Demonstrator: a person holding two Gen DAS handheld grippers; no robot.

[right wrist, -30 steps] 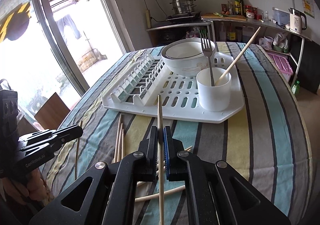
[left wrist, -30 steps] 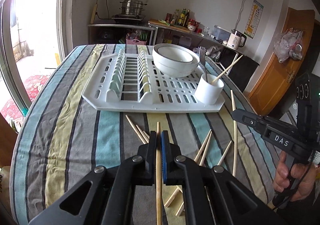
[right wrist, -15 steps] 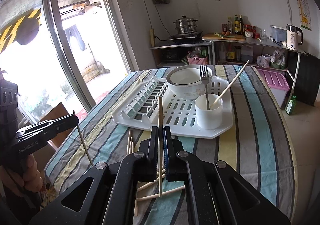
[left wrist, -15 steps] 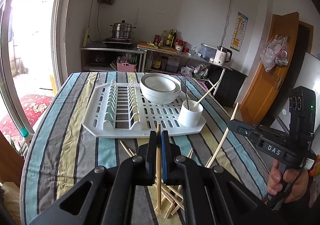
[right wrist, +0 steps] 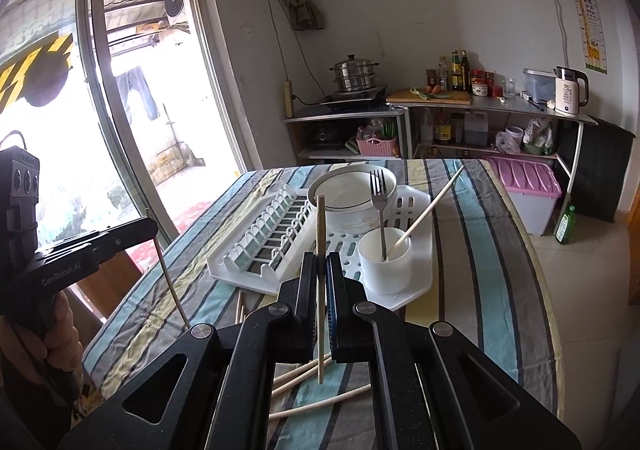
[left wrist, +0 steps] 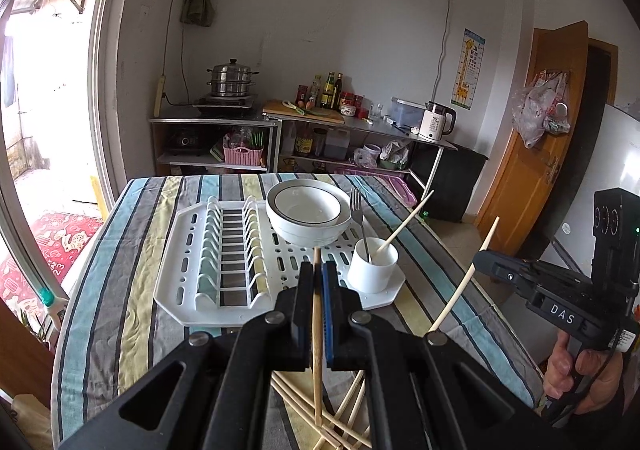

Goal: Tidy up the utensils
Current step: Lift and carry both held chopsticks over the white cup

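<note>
Gripping one wooden chopstick apiece, both tools have come up off the table since a second ago: the left gripper (left wrist: 316, 276) is clenched on a chopstick (left wrist: 317, 350) that runs upright between its pads, and the right gripper (right wrist: 319, 274) is clenched on a second chopstick (right wrist: 320, 290) in the same manner. Both sticks now hang clear of the striped tablecloth (left wrist: 120, 290), where earlier they lay low among the loose pile, so the pick-up looks done and the carry to the holder seems to be the step in hand. Remaining stock: several loose chopsticks (right wrist: 316, 404) lie crossed on the cloth below the grippers, near the front edge of the rack. Containers: white cup (left wrist: 373, 264), standing on the right corner of the white dish rack (left wrist: 180, 290), holds one fork (left wrist: 357, 223), tines up, and one chopstick leaning out to the right. White bowls (left wrist: 306, 215), stacked, sit on the rack behind the cup and appear empty. Plate slots at the left of the rack are unfilled. Each gripper shows in the other's view, held by a hand (left wrist: 580, 378).
</note>
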